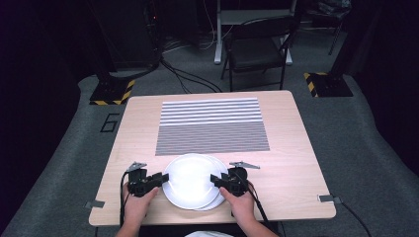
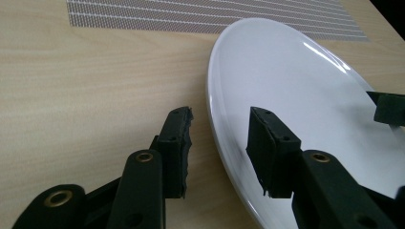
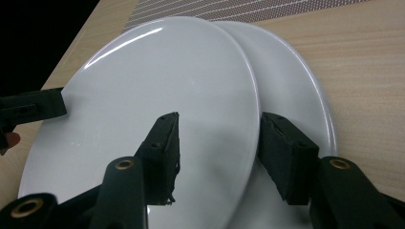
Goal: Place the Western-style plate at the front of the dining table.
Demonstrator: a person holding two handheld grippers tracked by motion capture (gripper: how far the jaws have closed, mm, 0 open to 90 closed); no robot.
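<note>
Two white plates lie stacked and offset near the table's front edge: the top plate [image 1: 190, 180] [image 3: 167, 76] sits a little left of the lower plate [image 1: 210, 205] [image 3: 296, 81]. My left gripper [image 1: 154, 180] [image 2: 222, 148] stands open at the top plate's [image 2: 286, 71] left rim, which runs between its pads without touching them. My right gripper [image 1: 220, 180] [image 3: 219, 152] is open at the right side. One pad hangs over the top plate and the other over the lower plate, with the top rim in the gap. Each gripper view shows the other gripper's jaw across the plate.
A grey striped mat [image 1: 212, 126] covers the middle and far part of the wooden table [image 1: 286, 148]. Small metal clips sit at the front corners [image 1: 94, 203] [image 1: 326, 198]. A black chair [image 1: 257, 49] stands beyond the far edge.
</note>
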